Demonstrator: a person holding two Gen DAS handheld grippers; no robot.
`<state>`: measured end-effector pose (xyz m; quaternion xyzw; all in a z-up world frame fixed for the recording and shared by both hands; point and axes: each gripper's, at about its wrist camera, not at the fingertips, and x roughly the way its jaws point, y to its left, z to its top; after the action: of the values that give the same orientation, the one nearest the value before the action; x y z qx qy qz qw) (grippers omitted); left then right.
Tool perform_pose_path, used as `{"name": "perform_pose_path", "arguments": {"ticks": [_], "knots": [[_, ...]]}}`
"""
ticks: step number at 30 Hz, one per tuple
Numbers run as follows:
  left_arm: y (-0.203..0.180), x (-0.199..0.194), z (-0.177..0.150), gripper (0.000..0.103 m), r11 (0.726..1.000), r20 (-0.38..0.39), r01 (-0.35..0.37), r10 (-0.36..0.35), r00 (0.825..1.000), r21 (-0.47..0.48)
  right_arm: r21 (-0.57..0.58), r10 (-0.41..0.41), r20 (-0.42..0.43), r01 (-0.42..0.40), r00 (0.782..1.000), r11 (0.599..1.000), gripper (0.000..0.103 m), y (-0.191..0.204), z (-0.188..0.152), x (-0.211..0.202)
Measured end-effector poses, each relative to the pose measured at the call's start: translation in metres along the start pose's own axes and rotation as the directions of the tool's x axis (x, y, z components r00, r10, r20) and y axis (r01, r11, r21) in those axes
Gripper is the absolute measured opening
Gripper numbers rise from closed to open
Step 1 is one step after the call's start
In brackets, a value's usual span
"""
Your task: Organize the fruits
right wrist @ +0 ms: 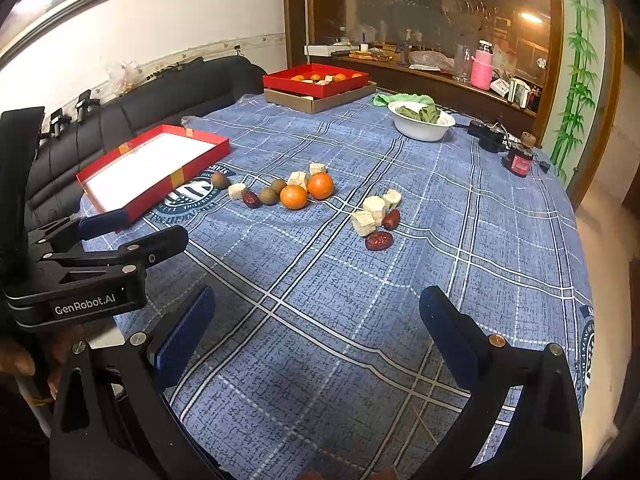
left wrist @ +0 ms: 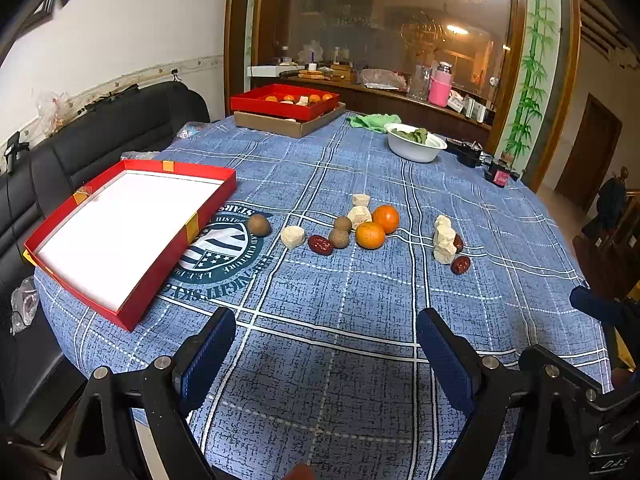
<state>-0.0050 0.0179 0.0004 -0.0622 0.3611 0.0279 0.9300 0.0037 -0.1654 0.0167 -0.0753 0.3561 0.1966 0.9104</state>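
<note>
Oranges, brown fruits and red dates sit well ahead of my fingers, loose on the tablecloth. Both the left gripper and right gripper are wide open, empty. The red tray lies ahead-left, nearer my left.

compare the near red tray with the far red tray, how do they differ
The near red tray is empty, showing its white floor; the far red tray holds oranges and pale chunks. The near one lies straight on the tablecloth; the far one sits on a brown cardboard box. Both are shallow, rectangular and red.
</note>
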Motion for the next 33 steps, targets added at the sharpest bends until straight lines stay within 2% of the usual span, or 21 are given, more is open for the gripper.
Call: {"name": "perform_pose_path", "arguments": {"ticks": [20,28,33], "knots": [[0.012,0.011,-0.001,0.09,1.0,-0.001,-0.001,0.001,1.0,-0.022,0.012,0.009,-0.019,-0.009,1.0,1.0,0.103,-0.004,0.0,0.011],[0.035,0.031,-0.004,0.089,0.996,-0.043,-0.031,0.027,0.999,-0.082,0.145,0.016,-0.055,-0.008,0.998,0.989,0.102,-0.042,-0.002,0.039],[0.035,0.045,-0.001,0.088,0.996,-0.06,-0.038,0.033,0.998,-0.08,0.147,-0.021,-0.105,0.037,0.994,0.988,0.075,-0.057,0.013,0.075]]}}
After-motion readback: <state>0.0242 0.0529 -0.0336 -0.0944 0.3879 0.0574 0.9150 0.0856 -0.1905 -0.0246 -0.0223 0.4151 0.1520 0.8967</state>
